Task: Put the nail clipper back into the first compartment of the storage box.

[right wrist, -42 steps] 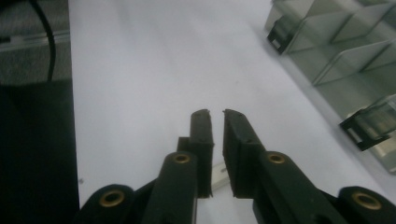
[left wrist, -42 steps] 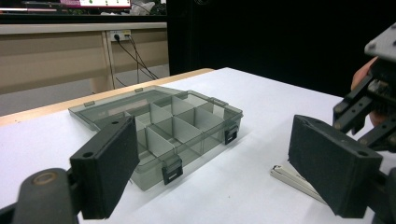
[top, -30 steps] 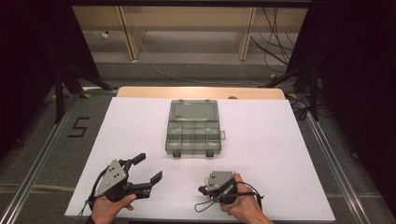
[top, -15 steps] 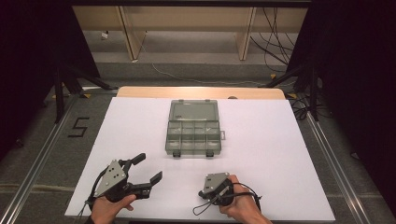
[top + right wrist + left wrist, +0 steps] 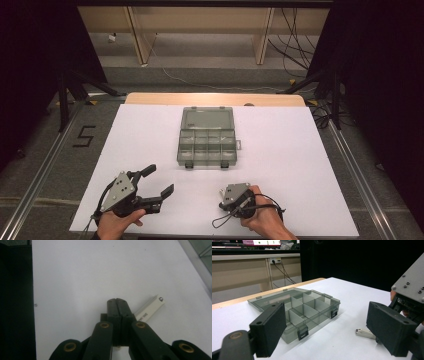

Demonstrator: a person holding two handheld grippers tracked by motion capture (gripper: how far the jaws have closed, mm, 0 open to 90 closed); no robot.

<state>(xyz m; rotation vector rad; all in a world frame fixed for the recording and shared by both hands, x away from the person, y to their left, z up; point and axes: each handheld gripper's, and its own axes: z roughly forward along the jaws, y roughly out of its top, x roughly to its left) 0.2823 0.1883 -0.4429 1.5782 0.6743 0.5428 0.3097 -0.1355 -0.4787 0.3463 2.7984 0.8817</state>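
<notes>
Right fingers [image 5: 116,301] pressed together over a small white bar; left fingers [image 5: 159,180] spread wide, holding nothing.

White bar [image 5: 149,308] flat on the white counter [image 5: 300,150], just beside the closed tips, long axis slanting away from them; whether touched, hard to tell. Open compartment box [image 5: 206,137] farther back. Both hands low at the near edge.

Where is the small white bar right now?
In the right gripper view the small white bar lies flat on the white table, just beside the shut right gripper. In the left gripper view it lies right of the clear compartment box.
</notes>
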